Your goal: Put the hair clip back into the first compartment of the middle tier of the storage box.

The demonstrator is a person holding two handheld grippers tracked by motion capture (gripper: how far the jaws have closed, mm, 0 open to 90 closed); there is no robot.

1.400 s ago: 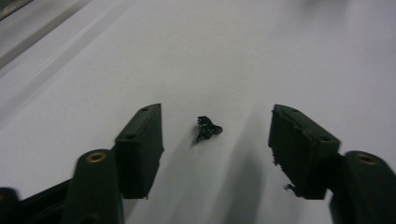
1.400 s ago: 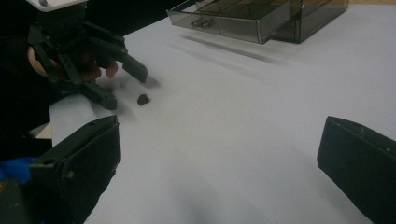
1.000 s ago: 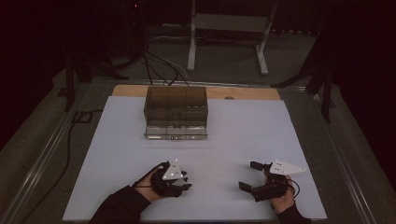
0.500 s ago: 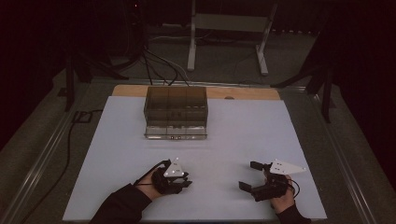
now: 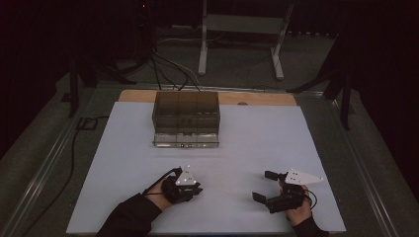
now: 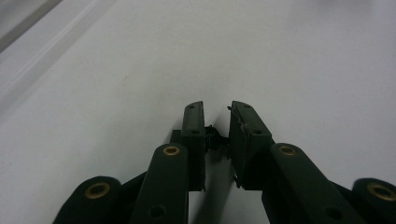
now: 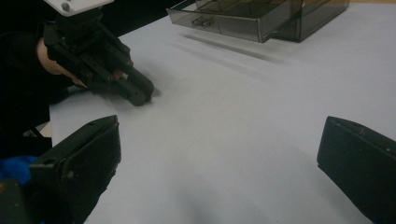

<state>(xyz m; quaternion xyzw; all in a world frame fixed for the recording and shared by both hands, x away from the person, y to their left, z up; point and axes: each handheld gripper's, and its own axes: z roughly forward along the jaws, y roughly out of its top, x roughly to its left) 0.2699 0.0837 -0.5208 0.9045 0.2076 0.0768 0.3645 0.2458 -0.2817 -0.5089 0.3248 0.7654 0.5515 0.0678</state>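
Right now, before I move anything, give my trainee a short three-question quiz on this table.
1. True or false: the left tongs grip the smoky drawer box.
2. Which tongs stand wide open? A: left. B: right tongs.
3. What surface lies under both tongs?

Key:
1. False. They are apart from the box and have just been closing, with nothing seen between them.
2. B.
3. The white sheet.
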